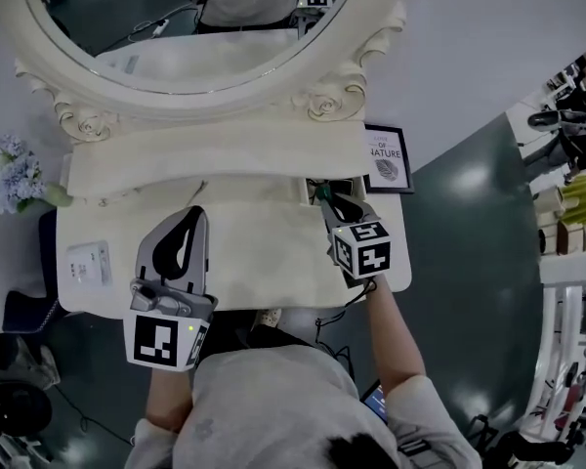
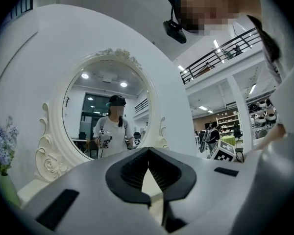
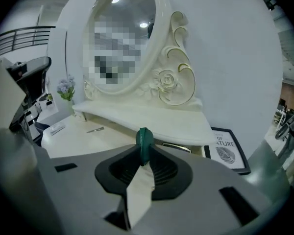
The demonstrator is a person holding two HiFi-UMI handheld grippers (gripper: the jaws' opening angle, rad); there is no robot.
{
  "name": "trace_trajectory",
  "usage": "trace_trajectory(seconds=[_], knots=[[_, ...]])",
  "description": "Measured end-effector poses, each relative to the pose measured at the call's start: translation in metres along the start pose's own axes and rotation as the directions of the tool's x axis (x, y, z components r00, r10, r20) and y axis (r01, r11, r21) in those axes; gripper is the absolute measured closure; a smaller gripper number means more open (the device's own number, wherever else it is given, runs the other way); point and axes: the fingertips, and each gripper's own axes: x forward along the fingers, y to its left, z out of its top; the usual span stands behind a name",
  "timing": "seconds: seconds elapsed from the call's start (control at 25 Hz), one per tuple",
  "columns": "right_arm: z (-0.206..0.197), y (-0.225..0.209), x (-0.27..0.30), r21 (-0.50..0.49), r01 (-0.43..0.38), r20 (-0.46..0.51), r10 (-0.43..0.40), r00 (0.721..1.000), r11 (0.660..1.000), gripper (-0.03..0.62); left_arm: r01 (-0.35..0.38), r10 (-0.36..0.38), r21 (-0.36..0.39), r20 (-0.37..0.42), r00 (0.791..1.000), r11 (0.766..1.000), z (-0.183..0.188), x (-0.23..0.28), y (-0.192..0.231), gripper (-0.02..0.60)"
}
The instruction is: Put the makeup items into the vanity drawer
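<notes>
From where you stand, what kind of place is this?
Probably a staged vanity corner inside a large showroom-like hall: an ornate mirror over a vanity table, yet a mezzanine railing and stocked shelves stand beyond.

A big oval mirror stands on a cream table against a white wall. Left of the mirror are blue flowers. Right of it is a framed picture, then dark shiny floor and shelves.

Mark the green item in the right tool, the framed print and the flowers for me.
green item (image 3: 144,145), right gripper view, middle of its green body.
framed print (image 3: 227,150), right gripper view, white sheet inside the frame.
flowers (image 1: 13,172), head view, pale blue blossoms.
</notes>
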Motion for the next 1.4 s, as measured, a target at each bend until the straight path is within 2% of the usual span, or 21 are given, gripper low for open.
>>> trace_trajectory(seconds=[0.32, 0.56, 0.72, 1.0, 1.4], knots=[[-0.01, -0.007, 0.02, -0.024, -0.004, -0.121, 0.001, 0.993, 1.0, 0.516, -0.065, 0.065, 0.012, -0.009, 0.998, 0.998, 0.001, -0.011, 0.01, 0.568], [-0.01, -0.008, 0.027, -0.013, -0.01, -0.152, 0.008, 0.988, 1.0, 0.477, -0.083, 0.083, 0.016, -0.013, 0.996, 0.996, 0.001, -0.017, 0.01, 0.568], [-0.009, -0.008, 0.029, -0.001, -0.015, -0.157, 0.015, 0.988, 1.0, 0.457, -0.054, 0.054, 0.003, -0.038, 0.998, 0.999, -0.009, -0.02, 0.003, 0.568], [-0.009, -0.01, 0.032, 0.013, 0.001, -0.158, 0.001, 0.987, 1.0, 0.444, -0.079, 0.079, 0.015, -0.032, 0.996, 0.997, -0.003, -0.028, 0.008, 0.568], [-0.003, -0.006, 0.021, 0.061, 0.013, -0.085, -0.008, 0.996, 0.998, 0.441, -0.081, 0.081, 0.01, -0.021, 0.996, 0.997, 0.0, -0.034, 0.012, 0.568]])
